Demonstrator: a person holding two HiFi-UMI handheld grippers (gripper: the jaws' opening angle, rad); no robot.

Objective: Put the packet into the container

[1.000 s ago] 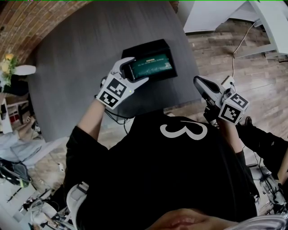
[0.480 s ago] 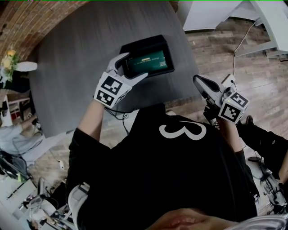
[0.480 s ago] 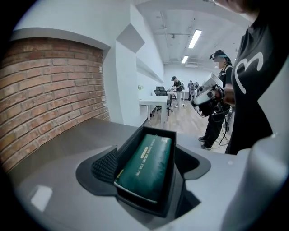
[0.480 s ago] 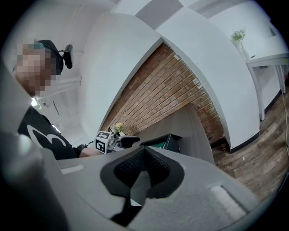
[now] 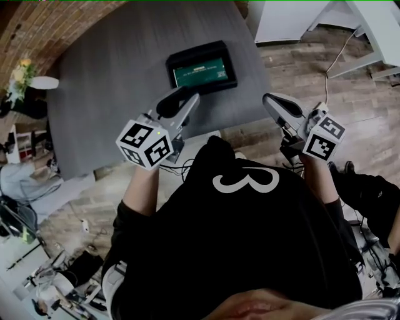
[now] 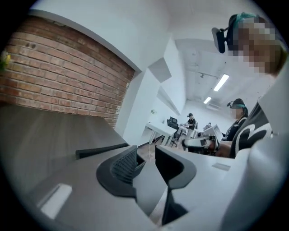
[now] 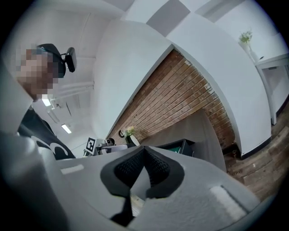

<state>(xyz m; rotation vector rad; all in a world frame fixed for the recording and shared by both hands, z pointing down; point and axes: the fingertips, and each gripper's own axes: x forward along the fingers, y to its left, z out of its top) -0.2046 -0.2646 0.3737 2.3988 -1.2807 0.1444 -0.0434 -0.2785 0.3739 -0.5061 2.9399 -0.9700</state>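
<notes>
The green packet (image 5: 200, 72) lies flat inside the black container (image 5: 178, 59) on the grey table (image 5: 106, 75). My left gripper (image 5: 181, 97) hovers just short of the container, on the side nearer to me. Its jaws are closing with a narrow gap left and nothing between them (image 6: 145, 151). The container's dark rim (image 6: 99, 150) shows low beyond the left jaw. My right gripper (image 5: 270, 101) hangs off the table's right edge over the floor, shut and empty (image 7: 143, 151). From there the container (image 7: 168, 145) and the packet (image 7: 184, 146) show on the table.
A brick wall (image 6: 58, 81) runs behind the table. A white vase with flowers (image 5: 25, 72) stands at the far left. White desks (image 5: 294, 19) and a cable on the wooden floor (image 5: 350, 94) lie to the right. People sit at desks (image 6: 189, 122) in the distance.
My left gripper let go of the packet, which now rests in the container, and drew back toward me with its jaws narrowing. The right gripper barely moved.
</notes>
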